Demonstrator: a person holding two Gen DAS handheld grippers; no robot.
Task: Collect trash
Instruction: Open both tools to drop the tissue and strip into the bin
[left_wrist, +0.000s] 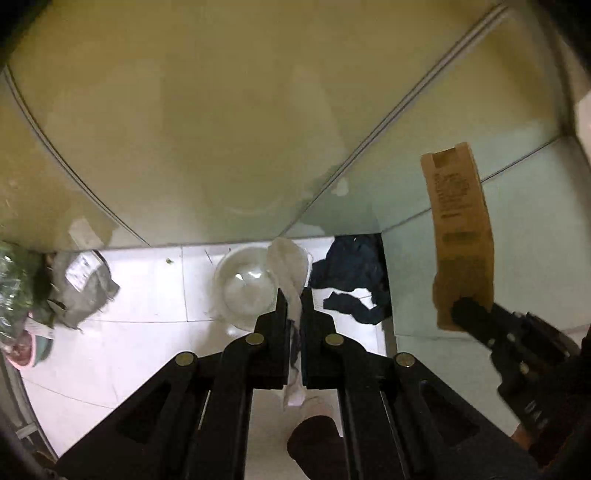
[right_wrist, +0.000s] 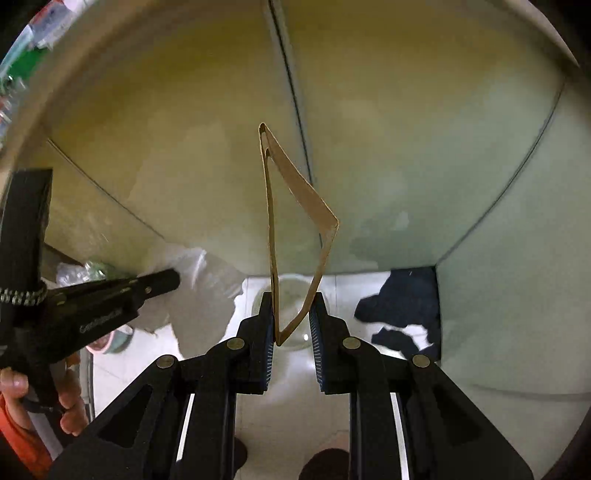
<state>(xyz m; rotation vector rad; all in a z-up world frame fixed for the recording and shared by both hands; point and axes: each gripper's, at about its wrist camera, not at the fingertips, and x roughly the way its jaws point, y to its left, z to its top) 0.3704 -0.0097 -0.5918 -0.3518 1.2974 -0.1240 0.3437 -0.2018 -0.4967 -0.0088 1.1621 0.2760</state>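
Observation:
My left gripper is shut on a crumpled white tissue that sticks out past its fingertips. Just beyond and below it, a round white bin with a shiny liner stands on the floor. My right gripper is shut on the lower end of a flattened brown cardboard sleeve, which stands upright above the same bin. In the left wrist view the sleeve and the right gripper hang at the right. The right wrist view has the left gripper and its blurred tissue at the left.
A dark blue cloth lies right of the bin in a corner between pale panels. Left of the bin are a grey parcel, a green plastic bag and a pink and teal bowl. A dark shoe is on the white tiles.

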